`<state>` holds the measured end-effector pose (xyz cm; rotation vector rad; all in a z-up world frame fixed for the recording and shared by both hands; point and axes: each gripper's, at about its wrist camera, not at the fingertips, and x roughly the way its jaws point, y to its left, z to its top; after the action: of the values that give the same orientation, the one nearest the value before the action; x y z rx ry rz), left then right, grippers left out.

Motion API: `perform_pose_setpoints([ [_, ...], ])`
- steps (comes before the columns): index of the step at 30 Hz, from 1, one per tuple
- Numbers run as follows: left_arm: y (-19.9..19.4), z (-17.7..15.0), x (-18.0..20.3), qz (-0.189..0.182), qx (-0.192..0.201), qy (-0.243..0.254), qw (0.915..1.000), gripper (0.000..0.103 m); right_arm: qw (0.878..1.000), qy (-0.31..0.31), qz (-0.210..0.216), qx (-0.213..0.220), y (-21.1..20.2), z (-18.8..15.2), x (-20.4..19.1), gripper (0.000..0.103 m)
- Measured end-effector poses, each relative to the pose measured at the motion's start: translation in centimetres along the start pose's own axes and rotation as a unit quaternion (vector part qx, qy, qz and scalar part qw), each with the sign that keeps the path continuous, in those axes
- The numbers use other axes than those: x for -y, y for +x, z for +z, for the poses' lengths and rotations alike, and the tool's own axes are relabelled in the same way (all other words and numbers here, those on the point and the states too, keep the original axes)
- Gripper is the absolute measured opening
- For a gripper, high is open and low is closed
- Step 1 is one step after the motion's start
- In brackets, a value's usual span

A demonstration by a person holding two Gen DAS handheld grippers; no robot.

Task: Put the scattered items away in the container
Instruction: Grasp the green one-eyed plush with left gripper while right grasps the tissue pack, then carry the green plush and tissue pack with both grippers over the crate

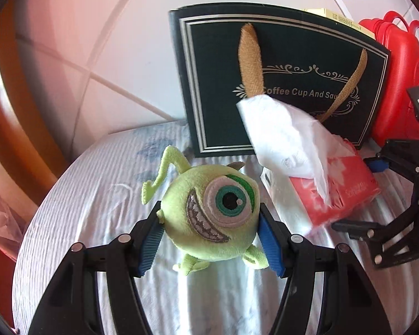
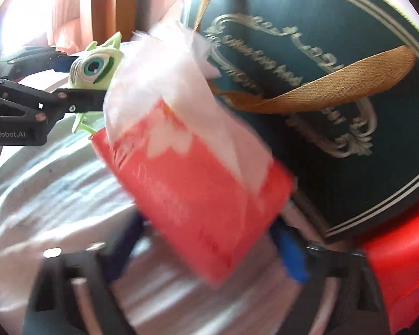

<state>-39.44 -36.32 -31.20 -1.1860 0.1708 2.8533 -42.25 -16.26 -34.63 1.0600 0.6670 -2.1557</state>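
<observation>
Plush toy (image 1: pixel 209 209), clamped between my left gripper's (image 1: pixel 212 240) pads; tissue pack (image 2: pixel 192 192) pinched by my right gripper (image 2: pixel 209 254); green box (image 1: pixel 279 83) stands just beyond both.

Daylight floods my left view, soft and fairly even, with a pink-red cast washing the upper left corner. The green one-eyed plush toy (image 1: pixel 212 212) sits sharp, and the gold lettering on the dark green gift box (image 1: pixel 279 83) reads cleanly. Only the white tissue (image 1: pixel 282 136) smears a little. Straight lines bow toward the black circular rim. My right view is far worse: the red tissue pack (image 2: pixel 198 195) and my own fingers are streaked with motion blur, and the upper left corner burns out to white glare.
</observation>
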Motion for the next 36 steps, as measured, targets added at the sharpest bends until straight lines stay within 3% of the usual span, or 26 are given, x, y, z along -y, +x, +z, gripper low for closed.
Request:
perform_pose_setpoints([
  [2, -0.5, -0.7, -0.5, 0.002, -0.003, -0.004, 1.0, 0.062, 1.0, 0.028, 0.004, 0.006, -0.7, -0.5, -0.4, 0.063],
  [5, -1.7, -1.4, -0.9, 0.002, -0.009, -0.012, 0.9999, 0.062, 0.999, 0.047, 0.007, 0.009, -2.0, -1.3, -1.5, 0.056],
  [13, -4.2, -1.5, -1.7, 0.002, -0.02, -0.019, 0.9996, 0.062, 0.994, 0.105, 0.015, 0.0, -7.8, -5.8, -2.9, 0.049],
  [21, -12.6, -1.7, 1.8, -0.001, -0.022, -0.027, 0.9994, 0.062, 0.985, 0.171, 0.021, -0.015, -15.0, -9.5, -5.0, 0.045],
  [25, -16.6, -1.1, 3.6, -0.001, -0.018, -0.025, 0.9995, 0.062, 0.981, 0.194, 0.023, -0.019, -17.3, -9.1, -6.5, 0.04],
  [36, -28.1, 1.5, 8.8, 0.003, 0.005, -0.017, 0.9998, 0.062, 0.979, 0.2, 0.034, 0.006, -31.7, -13.1, -8.0, 0.036],
])
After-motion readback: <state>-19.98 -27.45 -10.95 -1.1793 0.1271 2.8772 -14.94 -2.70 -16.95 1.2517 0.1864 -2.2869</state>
